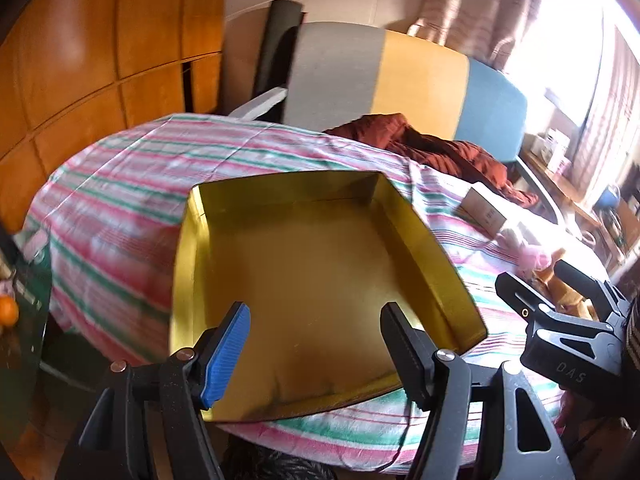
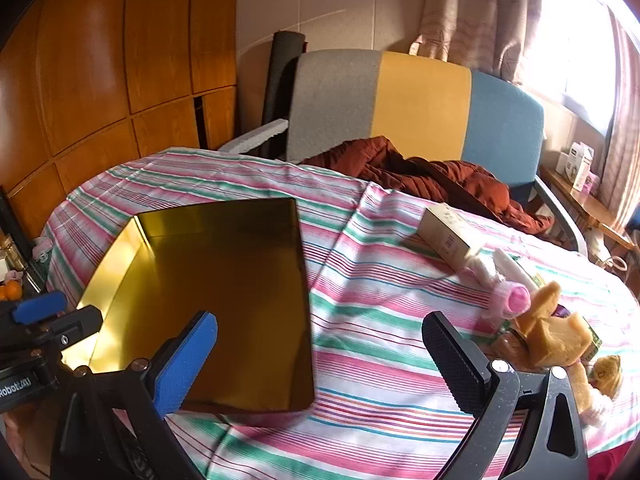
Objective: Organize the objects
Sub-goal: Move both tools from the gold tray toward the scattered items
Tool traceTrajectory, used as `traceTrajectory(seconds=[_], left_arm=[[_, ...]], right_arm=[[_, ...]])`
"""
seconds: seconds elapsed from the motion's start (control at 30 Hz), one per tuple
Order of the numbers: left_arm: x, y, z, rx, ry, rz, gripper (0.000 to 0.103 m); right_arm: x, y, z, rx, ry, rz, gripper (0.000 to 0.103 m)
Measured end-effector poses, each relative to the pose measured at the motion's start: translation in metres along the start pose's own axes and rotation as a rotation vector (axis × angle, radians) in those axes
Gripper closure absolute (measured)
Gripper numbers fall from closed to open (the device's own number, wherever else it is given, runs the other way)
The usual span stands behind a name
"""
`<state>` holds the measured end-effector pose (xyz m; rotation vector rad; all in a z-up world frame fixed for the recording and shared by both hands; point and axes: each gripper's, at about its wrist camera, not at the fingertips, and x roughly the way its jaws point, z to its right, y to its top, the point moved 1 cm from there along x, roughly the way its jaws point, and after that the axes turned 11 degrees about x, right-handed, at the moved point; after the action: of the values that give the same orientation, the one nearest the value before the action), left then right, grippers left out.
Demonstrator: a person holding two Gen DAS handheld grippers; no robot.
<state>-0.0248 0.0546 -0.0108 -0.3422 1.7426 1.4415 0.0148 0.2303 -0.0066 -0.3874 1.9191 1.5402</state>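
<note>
The left tool [image 1: 316,344] hangs with its fingers spread wide over the near edge of the gold tray [image 1: 316,260], gripping nothing; the right tool [image 2: 320,356] is likewise spread apart and bare, the tray [image 2: 224,280] ahead to its left on the striped cloth [image 2: 380,320]; a small carton [image 2: 444,236] and plush toys [image 2: 556,328] lie ahead to its right.

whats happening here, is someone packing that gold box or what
A person holds a two-finger gripper in each hand over a table with a striped cloth. Both the left gripper and the right gripper are open and hold nothing. The gold box sits open with nothing in it. The items to sort, a small carton, a pink and white toy and a tan plush toy, lie loose on the cloth beside it.
</note>
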Motion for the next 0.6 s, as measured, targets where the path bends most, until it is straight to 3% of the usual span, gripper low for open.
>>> traceTrajectory(seconds=[0.23,0.47,0.6], left_arm=[[0.014,0.019,0.038,0.076,-0.181,-0.017,0.024],[0.027,0.036,0.089,0.192,-0.268,-0.03,0.023],[0.037,0.043,0.121,0.27,-0.326,-0.068,0.023]], right_arm=[[-0.012,0.003,0.056,0.058,-0.067,0.026,0.0],[-0.069,0.028,0.148,0.182,-0.134,0.214,0.0],[-0.076,0.036,0.21,0.306,-0.219,0.191,0.0]])
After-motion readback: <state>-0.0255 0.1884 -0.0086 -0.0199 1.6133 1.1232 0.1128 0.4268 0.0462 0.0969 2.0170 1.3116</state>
